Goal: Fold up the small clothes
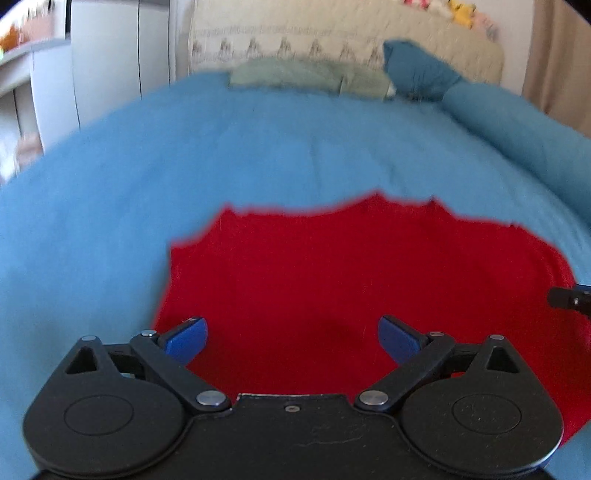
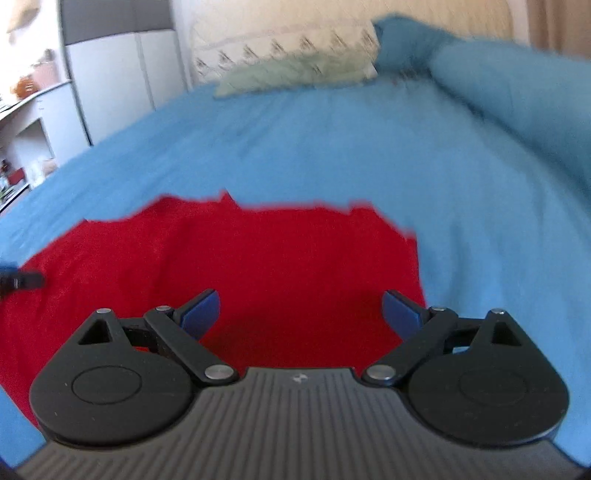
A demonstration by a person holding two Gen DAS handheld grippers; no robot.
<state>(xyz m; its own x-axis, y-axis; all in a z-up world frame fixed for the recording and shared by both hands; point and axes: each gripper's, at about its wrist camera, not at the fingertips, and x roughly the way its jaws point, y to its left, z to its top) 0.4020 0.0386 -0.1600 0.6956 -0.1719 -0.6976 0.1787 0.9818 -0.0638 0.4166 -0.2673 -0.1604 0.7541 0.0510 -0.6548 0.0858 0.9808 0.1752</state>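
A red garment (image 1: 332,273) lies flat on the blue bed cover (image 1: 184,166). It also shows in the right wrist view (image 2: 240,266). My left gripper (image 1: 293,338) is open and empty, hovering over the garment's near left part. My right gripper (image 2: 301,312) is open and empty, over the garment's near right part. The tip of the right gripper shows at the right edge of the left wrist view (image 1: 570,301). The tip of the left gripper shows at the left edge of the right wrist view (image 2: 22,280).
A pale green folded cloth (image 1: 303,75) lies at the far end of the bed by a patterned pillow (image 1: 332,33). A rolled blue duvet (image 1: 517,125) runs along the right side. White cupboards and shelves (image 1: 92,62) stand at the left.
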